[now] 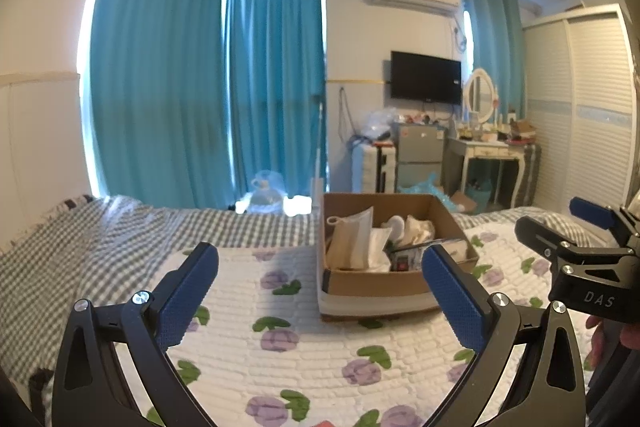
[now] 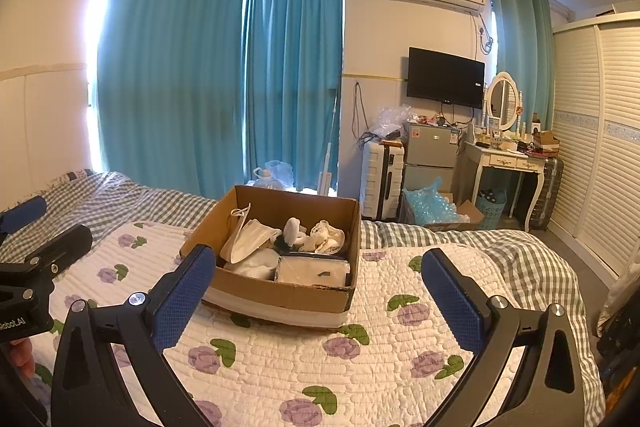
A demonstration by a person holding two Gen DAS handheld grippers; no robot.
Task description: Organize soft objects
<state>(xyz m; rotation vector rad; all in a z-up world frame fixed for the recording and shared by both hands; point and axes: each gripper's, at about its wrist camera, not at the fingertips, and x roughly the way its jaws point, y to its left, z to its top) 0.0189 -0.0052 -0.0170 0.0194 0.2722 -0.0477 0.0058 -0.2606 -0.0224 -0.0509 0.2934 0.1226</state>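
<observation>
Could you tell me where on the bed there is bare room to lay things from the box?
The floral quilt is bare between both open grippers and the cardboard box, and also right of the box. The gingham sheet to its left is free. The box interior is crowded.

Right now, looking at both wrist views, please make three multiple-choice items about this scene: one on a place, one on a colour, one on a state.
1. Where does the cardboard box stand?
A. on the quilt with purple flowers
B. on the floor
C. on the dressing table

2. What colour are the curtains?
A. yellow
B. teal blue
C. red

3. How is the right claw?
A. shut on a cloth
B. open and empty
C. shut on the box

Answers: 1 A, the flowered quilt lies under the box; 2 B, both views show teal fabric; 3 B, its blue pads stand wide apart, holding nothing.
</observation>
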